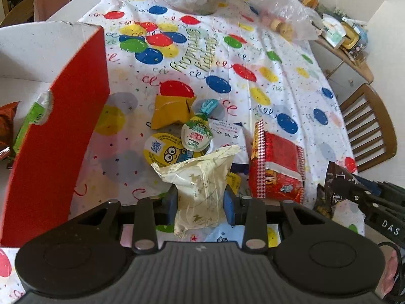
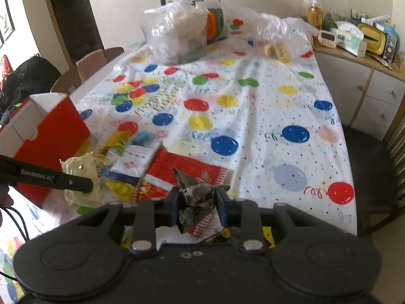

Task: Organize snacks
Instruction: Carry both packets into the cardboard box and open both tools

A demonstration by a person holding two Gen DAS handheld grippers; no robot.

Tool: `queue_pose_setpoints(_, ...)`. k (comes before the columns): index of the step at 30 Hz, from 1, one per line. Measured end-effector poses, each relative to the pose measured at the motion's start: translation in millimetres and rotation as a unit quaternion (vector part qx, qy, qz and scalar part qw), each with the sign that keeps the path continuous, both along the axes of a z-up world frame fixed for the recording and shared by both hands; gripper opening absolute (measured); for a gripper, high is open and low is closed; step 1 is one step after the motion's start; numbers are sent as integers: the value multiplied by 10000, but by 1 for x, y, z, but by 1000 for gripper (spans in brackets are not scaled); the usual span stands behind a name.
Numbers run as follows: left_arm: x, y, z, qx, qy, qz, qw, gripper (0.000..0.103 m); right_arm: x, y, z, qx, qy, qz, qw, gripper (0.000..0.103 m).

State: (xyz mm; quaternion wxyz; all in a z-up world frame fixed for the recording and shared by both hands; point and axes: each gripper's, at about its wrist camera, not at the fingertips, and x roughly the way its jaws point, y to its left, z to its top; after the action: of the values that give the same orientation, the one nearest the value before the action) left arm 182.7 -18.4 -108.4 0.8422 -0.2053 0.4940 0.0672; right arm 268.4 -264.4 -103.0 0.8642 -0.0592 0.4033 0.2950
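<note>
Fingers of our left gripper (image 1: 200, 201) clamp the cream packet (image 1: 200, 190), our right gripper (image 2: 197, 204) the dark packet (image 2: 195, 200); we lift both clear over the red box (image 1: 58, 136) wall by the bench's left edge

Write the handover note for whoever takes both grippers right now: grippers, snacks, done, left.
Left gripper: shut on the cream star-print packet.
Right gripper: shut on a dark crinkled packet.
Red box: open, on the left of the table; a green packet and an orange one already lie inside.
Left on the balloon tablecloth: yellow wrapper, yellow cartoon cup, green-lidded cup, red checked packet.
Next, likely: drop both held packets in the box, then the rest.
</note>
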Motion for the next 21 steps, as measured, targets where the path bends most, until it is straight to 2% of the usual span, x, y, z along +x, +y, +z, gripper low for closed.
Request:
queue_pose_setpoints(10, -30, 28, 38, -176, -85, -60, 9998, 35, -42, 29, 39, 193, -105, 144, 9997, 29)
queue_pose_setpoints(21, -73, 93, 76, -282, -243, -37, 9993, 35, -84, 101, 73, 381, -228, 514, 9977, 29)
